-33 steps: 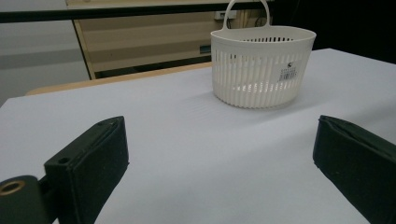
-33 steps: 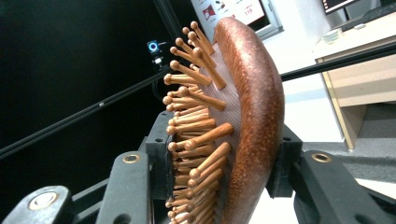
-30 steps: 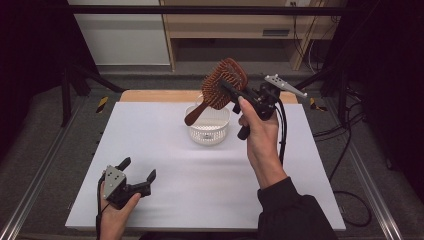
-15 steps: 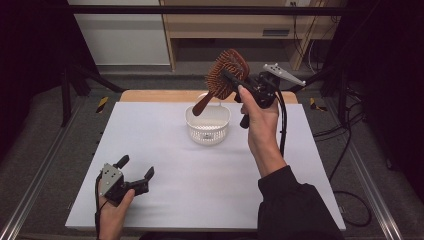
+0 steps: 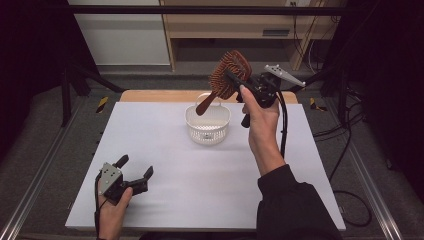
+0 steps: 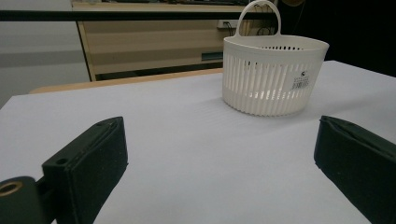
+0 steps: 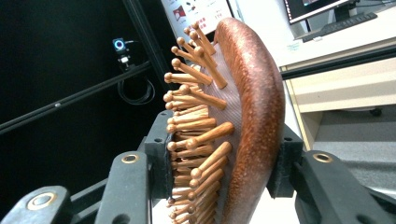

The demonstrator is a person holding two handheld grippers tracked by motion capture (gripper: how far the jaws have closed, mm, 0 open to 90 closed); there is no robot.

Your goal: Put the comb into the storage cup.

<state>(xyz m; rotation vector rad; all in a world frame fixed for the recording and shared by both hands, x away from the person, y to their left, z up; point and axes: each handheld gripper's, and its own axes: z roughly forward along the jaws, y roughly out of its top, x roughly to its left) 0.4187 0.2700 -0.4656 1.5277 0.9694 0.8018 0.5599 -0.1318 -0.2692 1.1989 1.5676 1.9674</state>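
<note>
A brown wooden hairbrush (image 5: 227, 76) with peg bristles is held up in the air above the white slatted basket (image 5: 208, 123); its handle slants down toward the basket's rim. My right gripper (image 5: 234, 79) is shut on the brush head, one pad on the bristles and one on the rounded back (image 7: 254, 121). My left gripper (image 5: 135, 167) rests on the white table (image 5: 165, 150) at the front left, jaws wide open with nothing between them. In the left gripper view the basket (image 6: 273, 77) stands ahead to the right, its handle upright.
A wooden shelf unit (image 5: 230, 25) and a white cabinet stand beyond the table's far edge. Cables (image 5: 350, 150) trail on the floor at the right. Metal rails run along both sides of the table.
My right gripper has carried the hairbrush a little farther back and up over the basket, and the brush has tilted more upright. The left gripper has stayed put.
</note>
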